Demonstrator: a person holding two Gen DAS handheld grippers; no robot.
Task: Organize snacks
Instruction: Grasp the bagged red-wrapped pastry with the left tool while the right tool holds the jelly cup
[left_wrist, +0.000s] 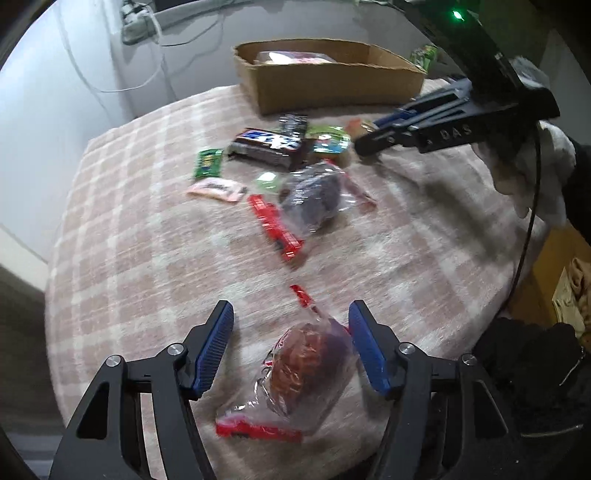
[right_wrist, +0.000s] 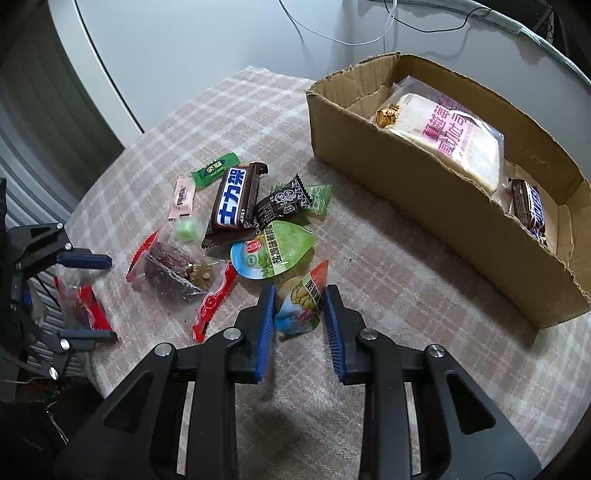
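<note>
Right gripper (right_wrist: 300, 308) is closing narrowly around a cone-shaped jelly cup (right_wrist: 301, 302), though contact is unclear, presumably to carry it to the cardboard box (right_wrist: 424, 206). Left gripper (left_wrist: 291, 345) is straddling, wide apart, a clear red-ended snack bag (left_wrist: 306, 373), nearer than that box. Beyond it, loose sweets are lying before the box, awaiting sorting.

Your counter (right_wrist: 388, 266) is covered by a pink-and-beige plaid cloth (left_wrist: 147, 229). Behind it you face a plain pale wall (right_wrist: 207, 44) with thin white and black cables (right_wrist: 332, 37) trailing down it. A grey power strip (left_wrist: 138, 22) sits high at the back. To your left you see grey ribbed panelling (right_wrist: 40, 122).
</note>
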